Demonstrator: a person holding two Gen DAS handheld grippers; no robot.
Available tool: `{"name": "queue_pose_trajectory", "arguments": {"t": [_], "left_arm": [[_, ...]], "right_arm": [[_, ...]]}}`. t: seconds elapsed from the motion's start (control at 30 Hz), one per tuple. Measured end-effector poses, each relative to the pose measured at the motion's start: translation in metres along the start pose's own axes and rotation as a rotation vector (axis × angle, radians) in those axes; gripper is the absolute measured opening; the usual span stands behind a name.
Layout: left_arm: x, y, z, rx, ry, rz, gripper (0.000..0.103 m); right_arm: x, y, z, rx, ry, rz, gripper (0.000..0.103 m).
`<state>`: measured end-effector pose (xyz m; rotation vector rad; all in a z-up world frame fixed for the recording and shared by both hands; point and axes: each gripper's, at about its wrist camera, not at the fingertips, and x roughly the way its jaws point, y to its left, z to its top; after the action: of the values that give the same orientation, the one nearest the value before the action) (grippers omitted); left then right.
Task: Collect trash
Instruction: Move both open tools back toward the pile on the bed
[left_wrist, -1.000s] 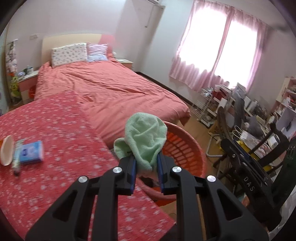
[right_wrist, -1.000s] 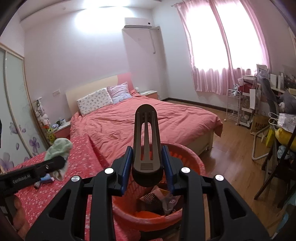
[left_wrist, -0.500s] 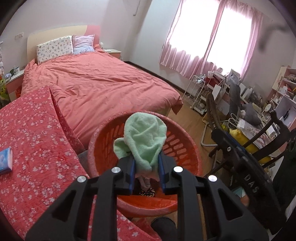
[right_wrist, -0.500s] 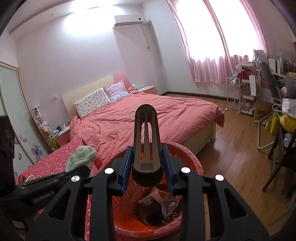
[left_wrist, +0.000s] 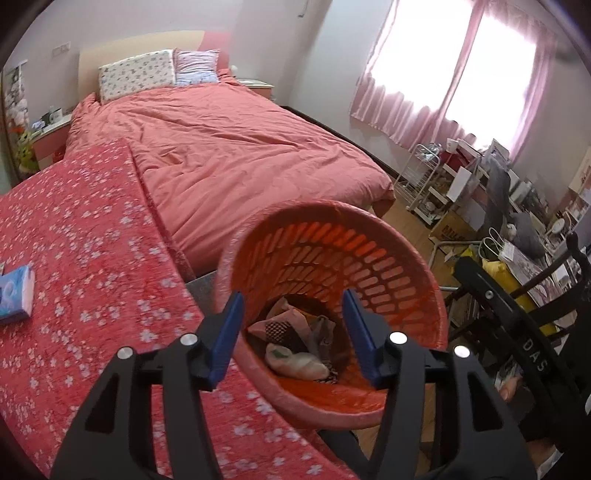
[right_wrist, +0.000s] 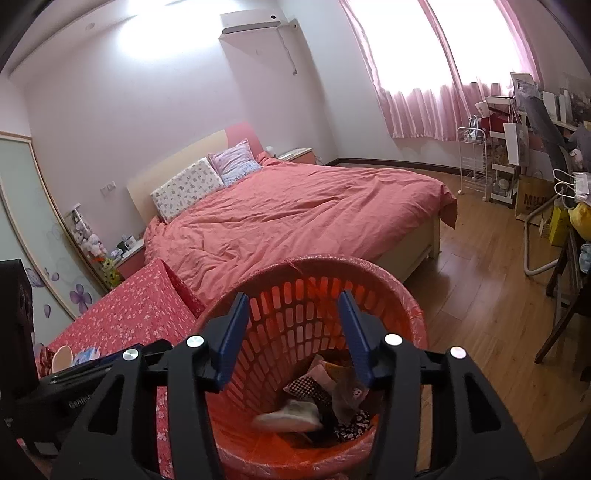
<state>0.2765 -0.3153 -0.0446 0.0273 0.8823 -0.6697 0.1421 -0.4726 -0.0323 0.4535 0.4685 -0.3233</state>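
Observation:
An orange slotted basket (left_wrist: 369, 258) with a clear liner stands beside the table; it also shows in the right wrist view (right_wrist: 314, 306). Inside lie a pale green cloth (left_wrist: 295, 362), blurred in the right wrist view (right_wrist: 291, 413), and several patterned scraps (left_wrist: 284, 326). My left gripper (left_wrist: 291, 332) is open and empty above the basket's mouth. My right gripper (right_wrist: 291, 332) is open and empty above the same basket. The dark clip is not in view.
A table with a red flowered cloth (left_wrist: 92, 277) is at the left, with a blue tissue pack (left_wrist: 14, 297) on it. A bed with a pink cover (left_wrist: 240, 147) lies behind. Dark chairs (left_wrist: 517, 325) and a cluttered desk stand right.
Both grippers have opened over the basket. The green cloth left my left gripper and now lies in the basket. The dark clip has left my right gripper.

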Motion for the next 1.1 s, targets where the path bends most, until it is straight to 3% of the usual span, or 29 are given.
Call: {"name": "queue_pose_trajectory", "arguments": {"t": [0.3,0.7,1.1], "left_arm": [[-0.037,0.044,-0.016,0.001,-0.033,0.134,0.061],[-0.093,0.136,-0.043,-0.103,-0.049,0.307,0.065],[-0.177,0.276,-0.068,-0.296,-0.131,0.587,0.068]], "right_arm": [[-0.01,0.019,0.005,-0.078,-0.011,-0.045,0.055],[-0.015,0.072,-0.007,-0.207,0.012,-0.004,0.058],[-0.005,0.142,-0.045,-0.341,0.109,0.083,0.06]]}}
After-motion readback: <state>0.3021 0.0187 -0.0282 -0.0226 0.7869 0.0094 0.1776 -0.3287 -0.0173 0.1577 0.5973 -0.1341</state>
